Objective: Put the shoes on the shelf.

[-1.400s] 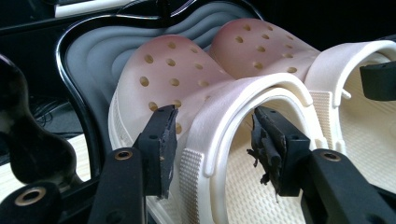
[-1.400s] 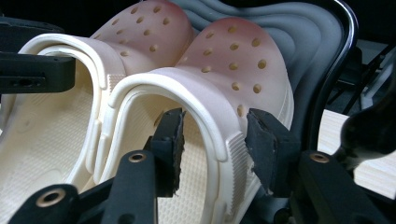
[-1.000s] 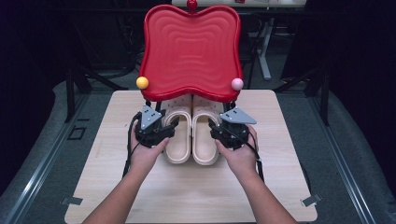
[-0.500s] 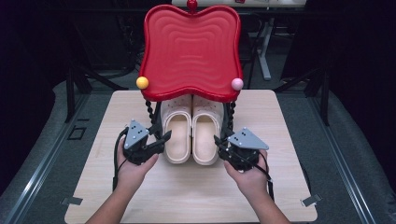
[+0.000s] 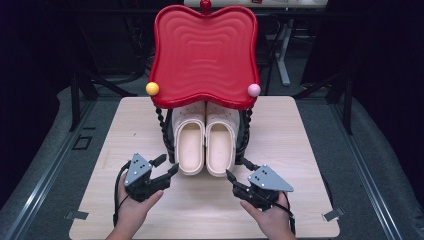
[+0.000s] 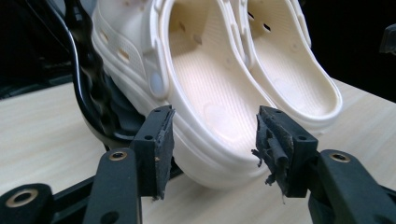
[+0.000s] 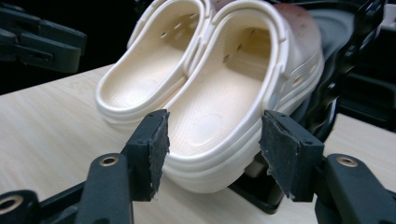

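Left hand-held gripper (image 5: pixel 166 165) low on the tabletop (image 5: pixel 310 150), just off the near left corner of the pair of clogs, jaws apart and holding nothing. Right hand-held gripper (image 5: pixel 237 172) mirrored off the near right corner of the same pair, jaws likewise apart and empty. Each held by a hand: left hand (image 5: pixel 135 210), right hand (image 5: pixel 270 217), both nearer the tabletop's front edge than the clogs.

Cream clogs side by side, left clog (image 5: pixel 190 142) touching right clog (image 5: pixel 220 145), heels toward the grippers, toes tucked under a red tray (image 5: pixel 205 55). Tray tilted up above the clogs on a black twisted stand (image 5: pixel 163 130), one post at each side of the pair. Yellow ball (image 5: pixel 152 88) at the tray's lower left corner, pink ball (image 5: pixel 254 90) at its lower right, small red knob (image 5: pixel 205 5) at its top.

From the left gripper view: heel of the left clog (image 6: pixel 219 107) framed between the two spread black pads (image 6: pixel 161 140), close but not touching; stand post (image 6: pixel 88 70) just to the clog's outer side. From the right gripper view: heel of the right clog (image 7: pixel 219 116) between the parted pads (image 7: pixel 156 144), apart from both; stand base (image 7: pixel 261 193) poking out beneath that clog.
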The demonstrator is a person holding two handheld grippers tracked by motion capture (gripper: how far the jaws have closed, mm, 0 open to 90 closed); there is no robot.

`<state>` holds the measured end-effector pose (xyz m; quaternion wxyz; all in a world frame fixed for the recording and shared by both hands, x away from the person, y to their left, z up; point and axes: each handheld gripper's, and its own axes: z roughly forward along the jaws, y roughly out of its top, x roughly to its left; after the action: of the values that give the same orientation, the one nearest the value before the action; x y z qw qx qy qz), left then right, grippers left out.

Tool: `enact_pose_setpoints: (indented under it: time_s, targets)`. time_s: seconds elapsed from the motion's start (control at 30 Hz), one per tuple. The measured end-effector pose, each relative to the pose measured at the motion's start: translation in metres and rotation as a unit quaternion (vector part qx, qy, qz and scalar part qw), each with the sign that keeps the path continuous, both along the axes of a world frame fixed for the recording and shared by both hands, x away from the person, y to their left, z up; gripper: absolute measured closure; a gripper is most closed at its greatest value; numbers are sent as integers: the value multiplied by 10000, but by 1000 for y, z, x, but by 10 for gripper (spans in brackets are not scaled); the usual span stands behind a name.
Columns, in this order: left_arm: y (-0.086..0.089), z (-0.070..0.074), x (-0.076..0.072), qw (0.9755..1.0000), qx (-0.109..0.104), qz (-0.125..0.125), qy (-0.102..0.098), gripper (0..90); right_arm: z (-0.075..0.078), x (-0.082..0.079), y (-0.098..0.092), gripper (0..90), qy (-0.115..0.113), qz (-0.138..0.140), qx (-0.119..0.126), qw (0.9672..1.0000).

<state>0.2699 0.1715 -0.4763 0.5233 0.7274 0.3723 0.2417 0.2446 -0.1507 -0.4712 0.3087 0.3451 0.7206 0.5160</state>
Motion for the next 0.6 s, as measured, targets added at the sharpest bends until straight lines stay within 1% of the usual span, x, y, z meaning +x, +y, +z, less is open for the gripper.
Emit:
enact_pose_setpoints:
  time_s: [0.03,0.07,0.1,0.17,0.27,0.37,0.43,0.47,0.5,0.53,0.6]
  targets:
    - [0,-2,-1,10000,-38,1,-4,458,-2,-1,-1,415,7,28,56,10000]
    - [0,-3,-2,10000,-32,17,9,457,-4,-2,-1,415,53,37,111,9999]
    - [0,-6,-3,10000,-82,20,20,455,-5,-3,-1,415,114,54,110,9999]
    - [1,-9,-6,10000,-56,9,68,451,-8,-5,-1,415,146,66,58,9999]
    - [3,-15,-10,9999,-40,9,119,438,-11,-8,1,419,184,127,93,9997]
    - [4,-20,-13,9998,-90,-7,151,433,-13,-11,0,453,256,148,112,9995]
    - [4,-22,-15,9998,-51,-77,188,441,-15,-13,0,516,278,123,17,9995]
    - [3,-24,-16,9998,-9,-27,176,452,-16,-14,0,554,386,109,-24,9992]
    - [3,-26,-18,9998,45,-8,210,455,-17,-15,0,599,522,112,-61,9986]
    - [2,-28,-18,9998,34,-5,197,455,-19,-16,1,619,625,140,-61,9979]
    - [0,-32,-20,9997,72,-27,224,469,-25,-17,4,657,743,172,-70,9971]
